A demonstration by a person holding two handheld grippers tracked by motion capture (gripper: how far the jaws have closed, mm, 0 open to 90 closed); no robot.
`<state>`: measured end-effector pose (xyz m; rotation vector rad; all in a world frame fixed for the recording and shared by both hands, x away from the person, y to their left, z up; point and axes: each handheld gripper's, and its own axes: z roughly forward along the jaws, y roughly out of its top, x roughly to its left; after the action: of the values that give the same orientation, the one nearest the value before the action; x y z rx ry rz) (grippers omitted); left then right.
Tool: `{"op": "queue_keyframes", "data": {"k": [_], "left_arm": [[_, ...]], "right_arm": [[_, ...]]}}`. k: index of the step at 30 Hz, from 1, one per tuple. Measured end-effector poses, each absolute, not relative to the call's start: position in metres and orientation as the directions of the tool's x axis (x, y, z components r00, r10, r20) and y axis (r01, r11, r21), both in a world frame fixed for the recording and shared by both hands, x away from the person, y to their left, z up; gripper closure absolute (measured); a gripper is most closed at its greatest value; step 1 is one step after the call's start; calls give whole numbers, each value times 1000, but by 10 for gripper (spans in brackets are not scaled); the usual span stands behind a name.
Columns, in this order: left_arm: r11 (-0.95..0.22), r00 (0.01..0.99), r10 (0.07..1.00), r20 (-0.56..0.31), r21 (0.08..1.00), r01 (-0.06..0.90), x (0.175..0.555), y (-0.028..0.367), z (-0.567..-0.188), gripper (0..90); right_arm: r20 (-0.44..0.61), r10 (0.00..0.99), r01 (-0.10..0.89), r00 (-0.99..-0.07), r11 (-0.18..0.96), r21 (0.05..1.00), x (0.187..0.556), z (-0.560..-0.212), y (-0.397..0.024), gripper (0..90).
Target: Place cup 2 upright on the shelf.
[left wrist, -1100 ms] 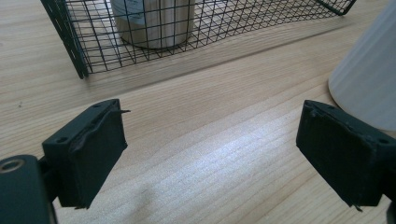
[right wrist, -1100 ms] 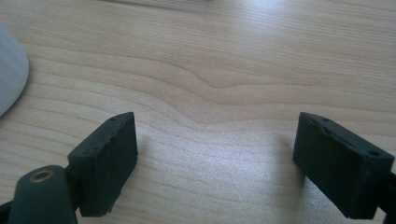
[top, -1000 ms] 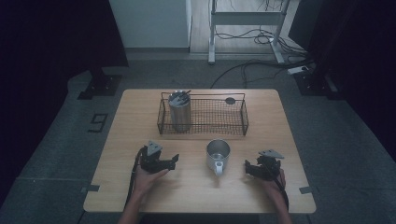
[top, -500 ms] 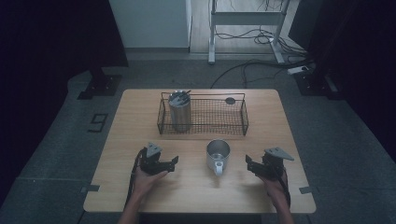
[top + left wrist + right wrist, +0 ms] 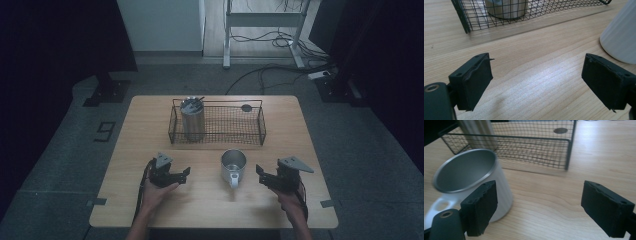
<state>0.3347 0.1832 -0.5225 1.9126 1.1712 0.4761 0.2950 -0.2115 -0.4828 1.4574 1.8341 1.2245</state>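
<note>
Currently the mug (image 5: pixel 233 163) stands upright on the table (image 5: pixel 150 125), just in front of the wire basket (image 5: pixel 260 127), between both grippers. Left gripper (image 5: pixel 186 174) and right gripper (image 5: pixel 259 176) flank it, apart from it, jaws gaping and empty; the left's have just been closing. Bare tabletop lies either side.

High view: looks down from above the near side of the light wooden table (image 5: pixel 150 210), far back.
Left gripper view: low, very close to the tabletop, facing the black wire basket (image 5: pixel 506 17).
Right gripper view: low, close, facing the white metal mug (image 5: pixel 466 180).
Shared: basket and mug.
</note>
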Motion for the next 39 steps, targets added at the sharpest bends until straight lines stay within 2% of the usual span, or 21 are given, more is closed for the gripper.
{"op": "queue_keyframes", "data": {"k": [16, 25, 39], "left_arm": [[-205, 495, 861, -117, 811, 548, 335, 186, -519, 101], [-214, 514, 849, -120, 812, 543, 333, 181, -519, 103], [-225, 518, 848, -115, 806, 548, 332, 179, -522, 103]], "right_arm": [[136, 913, 490, -385, 77, 868, 295, -467, -167, 110], [163, 901, 489, -403, 61, 870, 304, -458, -143, 83], [154, 894, 495, -422, 85, 865, 308, -465, -120, 14]]}}
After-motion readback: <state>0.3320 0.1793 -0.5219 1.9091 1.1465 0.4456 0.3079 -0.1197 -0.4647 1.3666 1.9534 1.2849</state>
